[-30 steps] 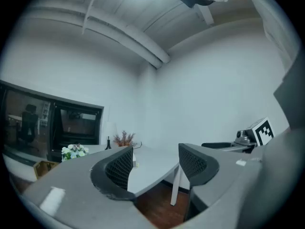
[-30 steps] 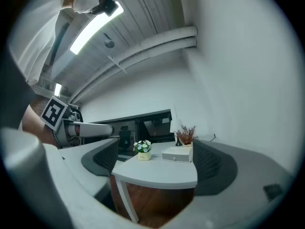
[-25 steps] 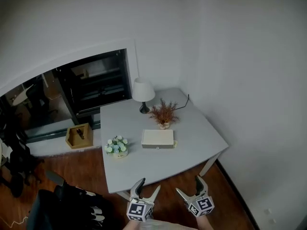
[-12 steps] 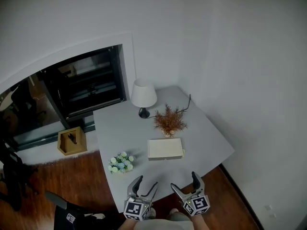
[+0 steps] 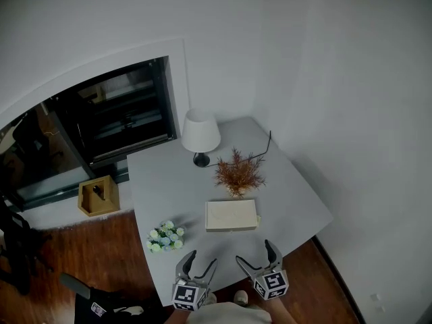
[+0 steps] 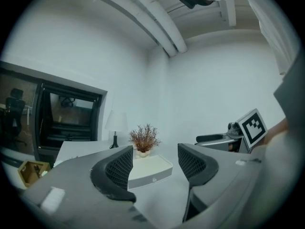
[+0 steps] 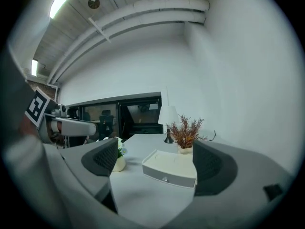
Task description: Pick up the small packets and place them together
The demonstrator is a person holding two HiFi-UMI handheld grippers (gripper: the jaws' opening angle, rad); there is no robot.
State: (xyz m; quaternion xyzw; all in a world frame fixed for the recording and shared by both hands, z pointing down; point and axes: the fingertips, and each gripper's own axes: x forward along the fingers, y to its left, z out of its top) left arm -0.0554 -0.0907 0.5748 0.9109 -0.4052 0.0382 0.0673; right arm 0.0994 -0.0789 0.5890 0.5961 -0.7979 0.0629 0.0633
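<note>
No small packets show in any view. A flat white box with a front drawer [image 5: 231, 215] lies on the grey table [image 5: 169, 181]; it also sits ahead of the jaws in the left gripper view [image 6: 150, 168] and the right gripper view [image 7: 171, 166]. My left gripper [image 5: 201, 260] hovers at the table's near edge, open and holding nothing [image 6: 155, 163]. My right gripper [image 5: 255, 252] is beside it, just short of the box, also open with nothing between its fingers [image 7: 155, 161].
A white lamp [image 5: 200, 132] and a dried plant in a pot [image 5: 238, 174] stand behind the box. A small pot of pale flowers [image 5: 165, 236] sits near the table's left edge. A wooden box [image 5: 98, 196] rests on the floor at the left. Walls close the far and right sides.
The head view has shifted, so the table now lies closer and more centred. Both grippers have come forward to its near edge, still open and side by side.
</note>
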